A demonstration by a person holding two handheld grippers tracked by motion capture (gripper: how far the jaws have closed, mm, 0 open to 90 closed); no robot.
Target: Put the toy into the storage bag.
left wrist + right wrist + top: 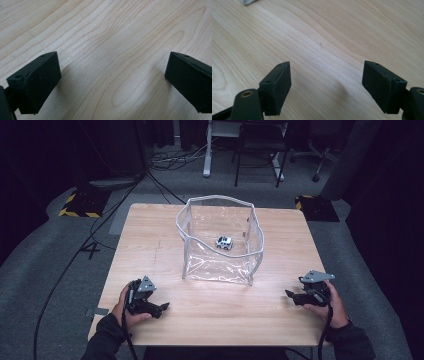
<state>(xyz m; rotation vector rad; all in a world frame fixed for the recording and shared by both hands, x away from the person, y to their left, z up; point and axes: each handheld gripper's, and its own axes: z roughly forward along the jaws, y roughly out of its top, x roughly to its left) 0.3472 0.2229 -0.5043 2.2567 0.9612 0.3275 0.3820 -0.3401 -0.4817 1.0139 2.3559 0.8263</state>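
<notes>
clear bag (220, 265), white toy car (224, 242), light wood table (150, 250)

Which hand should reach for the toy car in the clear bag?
Right, marginally. The toy car sits right of centre inside the clear bag; right gripper is open, pointing inward. Left gripper is also open, slightly farther off.

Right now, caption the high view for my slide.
Both open grippers, left and right, rest on the wooden table before a clear bag holding a toy car.

Left gripper (162, 307) low at near left, fingers (37, 82) spread wide, nothing between. Right gripper (290, 294) near right, fingers (277, 87) apart, empty, pointing inward.
</notes>
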